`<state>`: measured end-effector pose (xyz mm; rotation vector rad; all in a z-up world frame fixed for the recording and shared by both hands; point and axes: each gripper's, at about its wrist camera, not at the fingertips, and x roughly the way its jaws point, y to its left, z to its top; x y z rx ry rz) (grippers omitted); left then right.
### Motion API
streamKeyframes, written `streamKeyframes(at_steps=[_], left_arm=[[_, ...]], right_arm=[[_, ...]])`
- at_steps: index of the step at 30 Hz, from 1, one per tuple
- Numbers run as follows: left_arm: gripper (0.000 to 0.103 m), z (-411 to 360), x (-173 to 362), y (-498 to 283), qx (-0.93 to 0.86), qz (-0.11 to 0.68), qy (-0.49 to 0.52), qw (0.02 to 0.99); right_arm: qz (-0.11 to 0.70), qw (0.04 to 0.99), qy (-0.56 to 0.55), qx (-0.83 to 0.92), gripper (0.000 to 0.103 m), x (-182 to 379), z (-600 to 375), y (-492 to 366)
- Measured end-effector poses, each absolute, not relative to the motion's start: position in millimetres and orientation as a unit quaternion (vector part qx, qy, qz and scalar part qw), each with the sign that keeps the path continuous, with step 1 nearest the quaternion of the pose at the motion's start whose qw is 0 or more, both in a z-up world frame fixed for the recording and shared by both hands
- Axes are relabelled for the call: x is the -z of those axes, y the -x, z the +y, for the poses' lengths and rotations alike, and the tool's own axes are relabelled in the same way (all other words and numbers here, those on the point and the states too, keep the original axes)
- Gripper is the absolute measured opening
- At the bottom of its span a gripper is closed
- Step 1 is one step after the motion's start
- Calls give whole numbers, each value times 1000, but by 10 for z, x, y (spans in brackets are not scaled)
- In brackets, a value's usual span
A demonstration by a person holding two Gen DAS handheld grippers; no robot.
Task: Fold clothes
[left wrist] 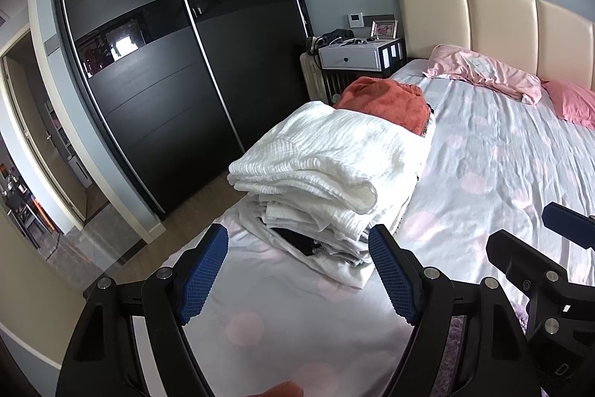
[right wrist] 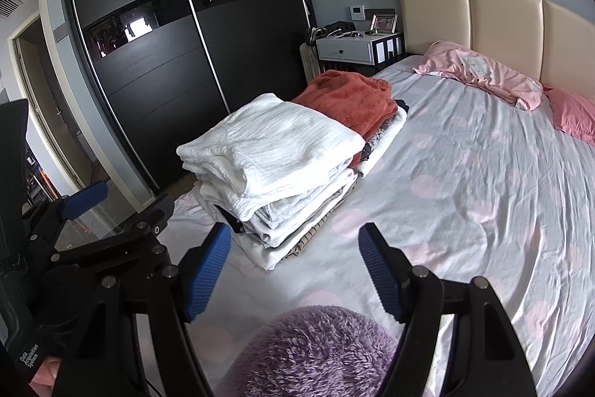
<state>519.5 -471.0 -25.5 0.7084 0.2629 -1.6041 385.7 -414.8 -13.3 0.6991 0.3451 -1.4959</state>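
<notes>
I hold my left gripper [left wrist: 297, 270] and right gripper [right wrist: 293, 270] with fingers spread and empty before the folded stack [right wrist: 275, 166] — crinkled white weave, fuzzy orange fleece [right wrist: 349, 99] behind — on the bed [right wrist: 483, 211]

The purple fuzzy garment [right wrist: 316, 352] is cut off by the bottom edge; items atop the nightstand [right wrist: 353, 49] are indistinct.

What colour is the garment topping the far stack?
Rust orange, a fuzzy fabric; clearest in the right wrist view.
</notes>
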Motion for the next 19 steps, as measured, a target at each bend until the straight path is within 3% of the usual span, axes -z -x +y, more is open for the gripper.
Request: streamKeyframes(at_steps=[19], left_arm=[[79, -4680, 260, -5243, 709, 113, -306, 626]], right_arm=[[158, 662, -307, 665, 71, 138, -4127, -3909]])
